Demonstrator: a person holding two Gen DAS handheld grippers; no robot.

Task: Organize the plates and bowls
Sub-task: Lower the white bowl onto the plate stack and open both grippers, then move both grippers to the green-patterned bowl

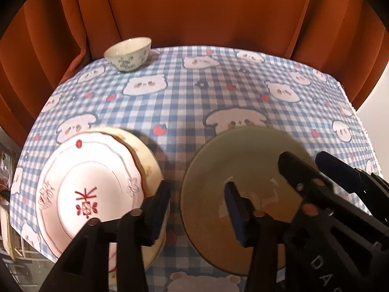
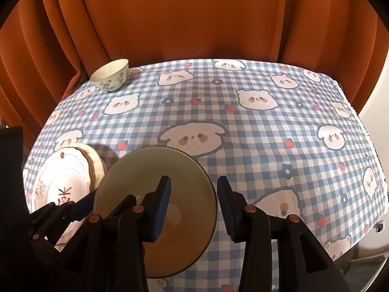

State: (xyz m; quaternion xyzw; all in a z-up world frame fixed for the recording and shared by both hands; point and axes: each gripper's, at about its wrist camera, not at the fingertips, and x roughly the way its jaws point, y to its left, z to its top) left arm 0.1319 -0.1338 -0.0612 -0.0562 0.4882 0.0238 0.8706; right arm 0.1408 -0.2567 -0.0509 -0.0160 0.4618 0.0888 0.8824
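Note:
An olive-green plate (image 1: 218,170) (image 2: 145,170) lies on the checked tablecloth at the near middle. Left of it, a white plate with red markings (image 1: 92,182) (image 2: 60,177) rests on a cream plate (image 1: 148,155). A small patterned bowl (image 1: 127,54) (image 2: 110,75) stands at the far left corner. My left gripper (image 1: 197,209) is open, its jaws straddling the green plate's left rim beside the stack. My right gripper (image 2: 194,204) (image 1: 308,163) is open too, with the green plate's right rim between its jaws and no pad pressing on it.
The blue-and-white tablecloth (image 2: 267,133) with bear prints covers the table. Orange curtains (image 2: 194,19) hang close behind it. The cloth's right edge (image 2: 364,126) drops off beside a pale wall.

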